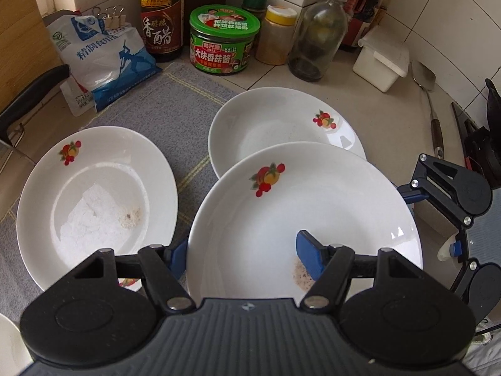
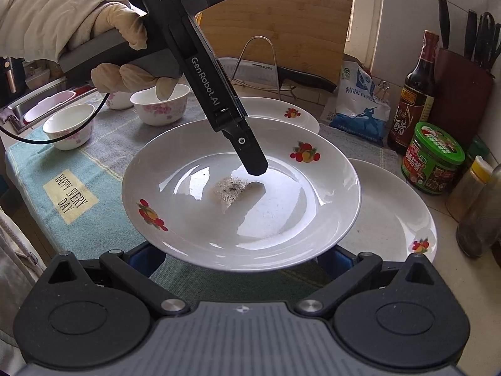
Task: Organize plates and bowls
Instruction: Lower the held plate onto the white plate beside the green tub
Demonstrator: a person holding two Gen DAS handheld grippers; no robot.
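Left wrist view: left gripper pinching the near rim of a fruit-print plate at centre frame, one blue pad inside, one under the rim. Two more plates behind, one at left on the grey mat, one at upper centre. Right wrist view: same held plate mid-frame, raised above the mat. Right gripper beneath its near edge, fingers spread wide, contact unclear. Bowls at upper left.
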